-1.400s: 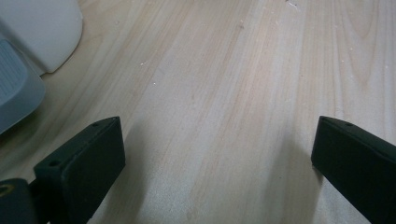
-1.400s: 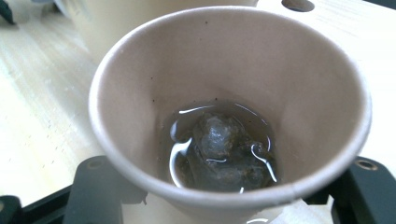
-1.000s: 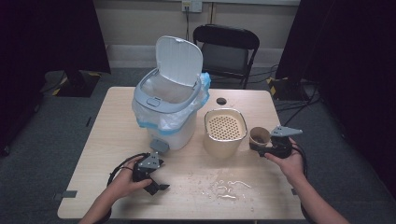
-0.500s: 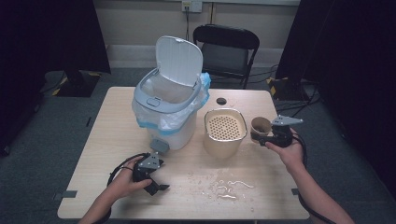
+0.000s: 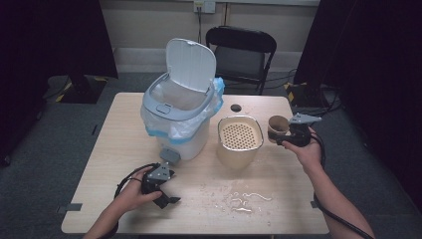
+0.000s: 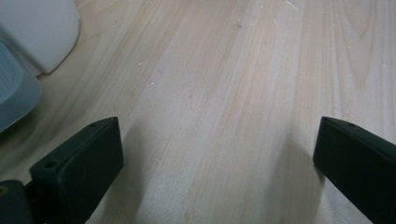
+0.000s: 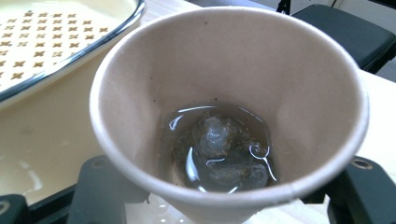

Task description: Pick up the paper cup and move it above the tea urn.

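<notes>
The table (image 5: 124, 124) takes the middle of the high view. On it, upper centre, stands the bin (image 5: 176, 124) with its lid up, and right of it the cream strainer tub (image 5: 240, 139).

The cup (image 5: 277, 128) sits at centre right of that view, just right of the tub, its long axis near upright and its mouth tipped toward the tub. The right gripper view looks straight into the cup (image 7: 229, 116): a little liquid with ice and dark bits at the bottom.

The right gripper (image 5: 293, 135) is about half closed, its 2 jaws clasping the cup's sides. The left gripper (image 5: 166, 198), lower left, hangs over bare wood with jaws wide apart, holding nothing.
</notes>
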Action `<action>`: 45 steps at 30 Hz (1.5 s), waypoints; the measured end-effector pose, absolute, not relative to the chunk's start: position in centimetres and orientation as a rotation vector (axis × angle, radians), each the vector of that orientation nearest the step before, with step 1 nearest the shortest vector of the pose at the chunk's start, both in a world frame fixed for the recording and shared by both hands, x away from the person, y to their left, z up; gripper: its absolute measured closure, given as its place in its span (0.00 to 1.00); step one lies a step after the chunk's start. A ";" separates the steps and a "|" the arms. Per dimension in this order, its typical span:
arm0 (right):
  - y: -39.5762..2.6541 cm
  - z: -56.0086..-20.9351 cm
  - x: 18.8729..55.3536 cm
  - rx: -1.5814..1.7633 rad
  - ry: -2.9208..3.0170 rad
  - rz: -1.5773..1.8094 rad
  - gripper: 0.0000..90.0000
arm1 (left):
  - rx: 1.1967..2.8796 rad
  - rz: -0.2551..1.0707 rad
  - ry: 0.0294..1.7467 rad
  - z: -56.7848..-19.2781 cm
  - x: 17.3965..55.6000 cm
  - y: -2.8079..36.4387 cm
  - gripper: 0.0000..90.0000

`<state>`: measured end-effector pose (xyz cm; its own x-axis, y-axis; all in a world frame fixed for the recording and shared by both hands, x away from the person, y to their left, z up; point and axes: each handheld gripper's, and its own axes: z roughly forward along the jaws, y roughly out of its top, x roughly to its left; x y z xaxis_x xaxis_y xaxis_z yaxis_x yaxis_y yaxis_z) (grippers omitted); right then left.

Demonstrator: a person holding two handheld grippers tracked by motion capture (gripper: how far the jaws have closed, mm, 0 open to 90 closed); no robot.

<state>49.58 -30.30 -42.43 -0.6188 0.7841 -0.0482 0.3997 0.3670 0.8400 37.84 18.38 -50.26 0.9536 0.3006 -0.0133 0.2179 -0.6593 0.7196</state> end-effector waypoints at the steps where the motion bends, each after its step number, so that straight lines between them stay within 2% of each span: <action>1: -30.3 -42.4 49.8 1.026 2.185 1.162 0.41 | 2.313 0.136 0.363 -50.3 37.8 18.4 0.01; 27: -29.3 -40.4 54.0 0.896 2.164 1.126 0.41 | 2.315 0.131 0.353 -50.3 37.8 18.3 0.00; 45: -28.5 -39.1 54.7 0.773 2.128 1.038 0.42 | 2.316 0.130 0.352 -50.3 37.8 18.3 0.00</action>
